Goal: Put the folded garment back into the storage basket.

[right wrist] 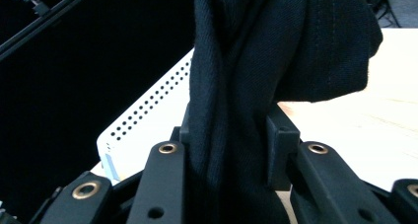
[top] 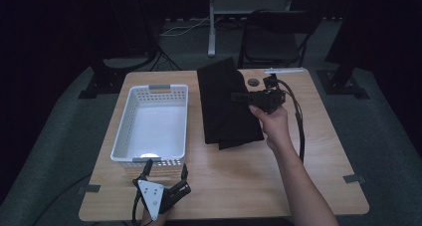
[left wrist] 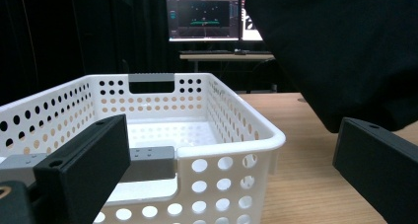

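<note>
A black cloth [top: 226, 104] hangs and drapes over the middle of the table. My right gripper [top: 239, 97] is shut on it, and in the right gripper view the bunched black cloth [right wrist: 231, 110] is pinched between the two jaws. A white perforated basket [top: 154, 124] stands on the table's left half, empty inside. My left gripper [top: 164, 170] rests at the front edge just before the basket, its jaws open with nothing between them. In the left gripper view the basket [left wrist: 231, 135] is right in front and the cloth [left wrist: 345, 51] fills the upper right.
The wooden table [top: 308, 176] has a small round hole [top: 253, 81] near its far edge and a white pen-like item [top: 283, 70] beside it. A cable [top: 300, 126] trails from the right gripper. A folding chair [top: 273, 37] stands behind the table.
</note>
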